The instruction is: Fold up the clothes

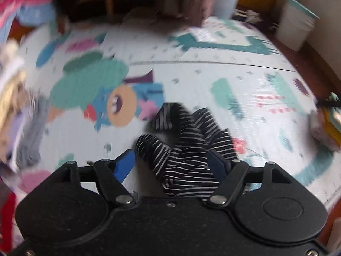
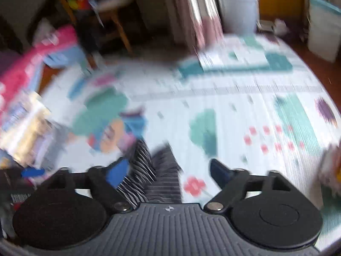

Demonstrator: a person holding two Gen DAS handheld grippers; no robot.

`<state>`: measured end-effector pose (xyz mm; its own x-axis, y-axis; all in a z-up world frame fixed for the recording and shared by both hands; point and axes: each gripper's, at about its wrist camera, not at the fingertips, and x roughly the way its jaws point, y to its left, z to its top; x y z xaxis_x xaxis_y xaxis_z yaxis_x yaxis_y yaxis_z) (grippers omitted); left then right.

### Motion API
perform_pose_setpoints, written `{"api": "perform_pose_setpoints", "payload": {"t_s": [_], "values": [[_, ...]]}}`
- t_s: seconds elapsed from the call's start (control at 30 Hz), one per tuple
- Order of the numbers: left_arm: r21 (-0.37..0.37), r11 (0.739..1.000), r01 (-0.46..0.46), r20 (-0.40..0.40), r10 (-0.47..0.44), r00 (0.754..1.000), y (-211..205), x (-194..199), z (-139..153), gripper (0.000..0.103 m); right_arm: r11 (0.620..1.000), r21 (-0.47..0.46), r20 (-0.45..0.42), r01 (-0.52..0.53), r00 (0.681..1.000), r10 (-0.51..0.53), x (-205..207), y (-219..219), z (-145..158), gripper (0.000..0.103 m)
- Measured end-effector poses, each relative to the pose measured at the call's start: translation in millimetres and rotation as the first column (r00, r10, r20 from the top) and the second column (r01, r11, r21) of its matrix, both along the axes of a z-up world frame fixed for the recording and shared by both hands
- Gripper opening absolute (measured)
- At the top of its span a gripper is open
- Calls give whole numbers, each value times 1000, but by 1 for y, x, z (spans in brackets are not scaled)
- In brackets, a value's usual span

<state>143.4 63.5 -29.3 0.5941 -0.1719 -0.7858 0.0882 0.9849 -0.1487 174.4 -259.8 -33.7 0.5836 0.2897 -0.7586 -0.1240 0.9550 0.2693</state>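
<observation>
1. A heap of mixed clothes [image 1: 15, 115] lies blurred at the left edge of the patterned play mat [image 1: 191, 81] (pale yellow, lilac and grey pieces show)
2. The left gripper [image 1: 172, 160] has its blue-tipped fingers [image 1: 125, 164] spread, and the black-and-white striped garment [image 1: 185, 149] lies bunched between them, running back under the gripper body and forward onto the mat; its folds touch the right finger, but I cannot tell whether the left finger touches the cloth
3. The right gripper [image 2: 170, 170] is also spread wide; in its view the striped garment [image 2: 157, 170] sits against the left finger and under the body (heavy blur), well clear of the right finger
4. A white bin [image 1: 296, 23] stands past the mat's far right corner
</observation>
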Motion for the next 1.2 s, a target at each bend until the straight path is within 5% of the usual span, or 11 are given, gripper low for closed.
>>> {"api": "perform_pose_setpoints", "payload": {"t_s": [0.2,0.3,0.47,0.63,0.7,0.73,0.77,0.83,1.03,1.2], "values": [[-93,990,-105,-99,96,991,31,45,-66,74,992,22,-221,121,969,-114,1,-4,-121,64],[-127,990,-57,-121,41,992,24,61,-88,74,978,58,-299,199,938,-173,5,-6,-162,63],[-124,992,24,-179,-46,983,-7,77,-129,74,933,161,-377,323,893,-244,10,-2,-209,63],[-83,996,26,-258,-47,965,-25,88,-173,73,929,182,-426,321,878,-220,16,11,-242,62],[-78,997,9,-295,-32,955,-27,89,-187,60,932,201,-454,301,872,-184,17,16,-256,54],[-100,995,7,-311,-38,950,-28,89,-193,37,929,228,-458,292,874,-163,15,19,-260,43],[-97,995,10,-314,-40,949,-30,88,-194,17,928,248,-455,278,879,-142,13,23,-263,34],[-77,997,17,-298,-39,954,-32,84,-190,7,947,237,-416,216,904,-102,11,34,-260,17],[-190,979,-70,-110,50,993,2,64,-129,3,918,311,-256,244,952,-167,5,22,-215,12],[-256,955,-148,13,157,988,38,32,-63,3,843,411,-135,346,938,-319,-13,-20,-166,12]]}}
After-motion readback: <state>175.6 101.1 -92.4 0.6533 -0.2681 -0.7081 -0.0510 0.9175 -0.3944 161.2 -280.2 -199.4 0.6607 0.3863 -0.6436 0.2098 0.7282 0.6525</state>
